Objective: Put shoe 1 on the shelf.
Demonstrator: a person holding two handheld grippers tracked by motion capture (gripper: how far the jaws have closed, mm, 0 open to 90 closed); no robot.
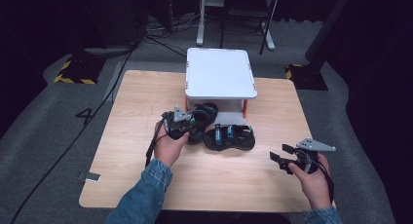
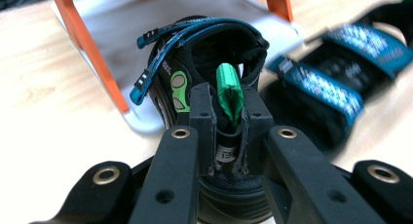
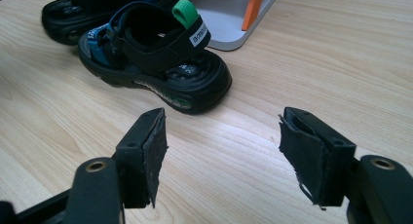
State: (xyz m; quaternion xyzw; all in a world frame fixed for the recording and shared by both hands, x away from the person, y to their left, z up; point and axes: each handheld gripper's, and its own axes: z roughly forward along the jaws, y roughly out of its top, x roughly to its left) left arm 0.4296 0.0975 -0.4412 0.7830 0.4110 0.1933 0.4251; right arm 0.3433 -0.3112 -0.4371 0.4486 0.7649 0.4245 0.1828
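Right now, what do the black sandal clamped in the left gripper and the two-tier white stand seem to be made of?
Black sandal with blue straps: apparently woven fabric straps and green pull loop on a moulded rubbery sole, matte. White stand: smooth, probably plastic or painted shelves on glossy orange posts; uncertain. Left gripper pinches the heel strap.

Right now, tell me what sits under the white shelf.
Under the white shelf, the toe of the sandal held by the left gripper pokes in. The rest beneath is hidden by its top.

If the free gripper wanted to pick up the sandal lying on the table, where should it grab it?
Probably the heel strap of the sandal, beneath its green loop. It stands upright and thin, facing the open right gripper, so the jaws could close across it from behind.
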